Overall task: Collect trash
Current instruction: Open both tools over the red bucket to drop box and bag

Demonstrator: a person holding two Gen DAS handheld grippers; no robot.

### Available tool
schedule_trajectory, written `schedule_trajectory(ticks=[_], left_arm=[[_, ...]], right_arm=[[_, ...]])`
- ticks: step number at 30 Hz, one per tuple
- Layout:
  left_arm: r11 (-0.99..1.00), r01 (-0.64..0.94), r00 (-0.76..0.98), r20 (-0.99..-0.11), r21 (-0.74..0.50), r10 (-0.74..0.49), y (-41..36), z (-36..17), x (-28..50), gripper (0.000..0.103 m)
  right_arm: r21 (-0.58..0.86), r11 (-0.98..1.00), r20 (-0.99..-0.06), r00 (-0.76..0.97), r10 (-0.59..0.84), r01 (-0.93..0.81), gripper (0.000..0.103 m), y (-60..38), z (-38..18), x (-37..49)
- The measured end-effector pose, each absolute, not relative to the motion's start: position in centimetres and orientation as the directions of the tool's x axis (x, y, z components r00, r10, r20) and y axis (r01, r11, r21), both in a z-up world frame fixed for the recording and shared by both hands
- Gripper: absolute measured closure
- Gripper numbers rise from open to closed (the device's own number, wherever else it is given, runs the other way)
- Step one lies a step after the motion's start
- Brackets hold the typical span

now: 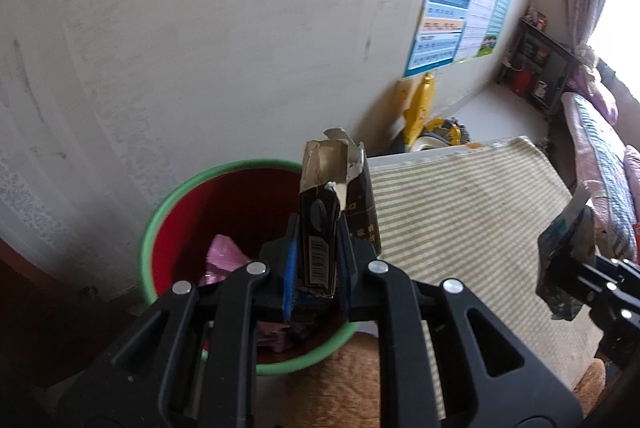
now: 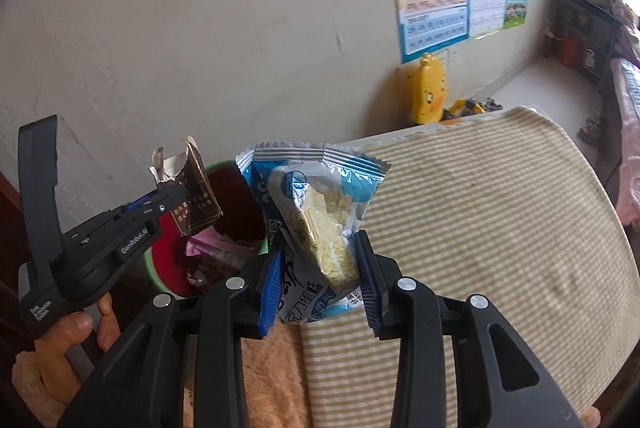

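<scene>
Left gripper [image 1: 316,260] clamped torn cigarette box [image 1: 332,211] over red bin [image 1: 160,211], right gripper [image 2: 320,268] pinched cake wrapper [image 2: 316,216]; best centred above the opening before release.

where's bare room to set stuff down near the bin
The striped mat right of the bin lies bare up to the yellow toy at the wall. It is crowded at the bin itself: pink wrappers inside, the left tool with its torn box over it.
</scene>
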State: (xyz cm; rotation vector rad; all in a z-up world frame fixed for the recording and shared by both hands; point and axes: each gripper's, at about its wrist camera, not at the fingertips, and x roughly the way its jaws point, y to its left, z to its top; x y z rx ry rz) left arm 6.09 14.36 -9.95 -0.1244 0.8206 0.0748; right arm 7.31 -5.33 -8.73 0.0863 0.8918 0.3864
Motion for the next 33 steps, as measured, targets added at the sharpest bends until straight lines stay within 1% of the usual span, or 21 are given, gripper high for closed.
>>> schedule_trajectory(ticks=[17,23,33], left_arm=[[0.970,-0.234,0.624,-0.775,-0.071,0.094,20.0,-12.5,6.2,0.087],[0.963,-0.264,0.589,-0.801,-0.061,0.110,21.3,-14.1,6.4,0.087],[0.956,-0.290,0.560,-0.819,-0.053,0.124,22.2,-15.4,6.8,0.087]], right_arm=[[0.230,0.877,-0.771,0.471,0.429,-0.423,0.069,2.3,-10.5,11.4],[0.249,0.868,-0.789,0.429,0.439,-0.430,0.069,3.6,-12.3,13.0],[0.239,0.856,-0.787,0.426,0.447,-0.458,0.068,4.8,-12.7,13.8]])
